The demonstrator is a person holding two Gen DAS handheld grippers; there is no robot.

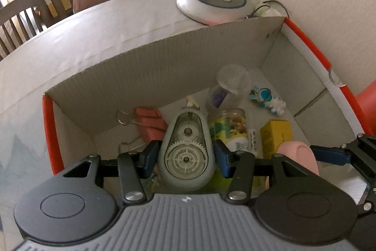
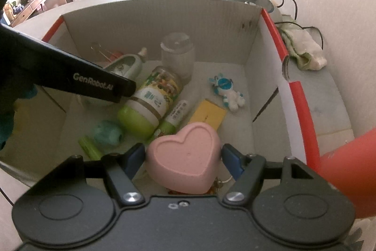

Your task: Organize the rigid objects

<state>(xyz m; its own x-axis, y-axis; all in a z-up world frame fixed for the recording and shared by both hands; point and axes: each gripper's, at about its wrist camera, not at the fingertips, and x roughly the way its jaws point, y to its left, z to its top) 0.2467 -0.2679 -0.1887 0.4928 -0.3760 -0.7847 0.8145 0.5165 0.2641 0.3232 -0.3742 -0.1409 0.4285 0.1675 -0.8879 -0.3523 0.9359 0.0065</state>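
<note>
My left gripper is shut on a grey-green correction tape dispenser with white gears, held over the inside of a cardboard box. My right gripper is shut on a pink heart-shaped box, low over the same cardboard box. The heart shows at the right of the left wrist view. In the right wrist view the left gripper's black arm crosses at the left, with the dispenser beyond it. On the box floor lie a green-capped jar, a clear jar, a blue-white toy figure and a yellow packet.
A pink binder clip, a small green tube, a teal lump and a green marker also lie in the box. A lamp base with cables and a crumpled cloth sit beside the box. Wooden chairs stand past the table's edge.
</note>
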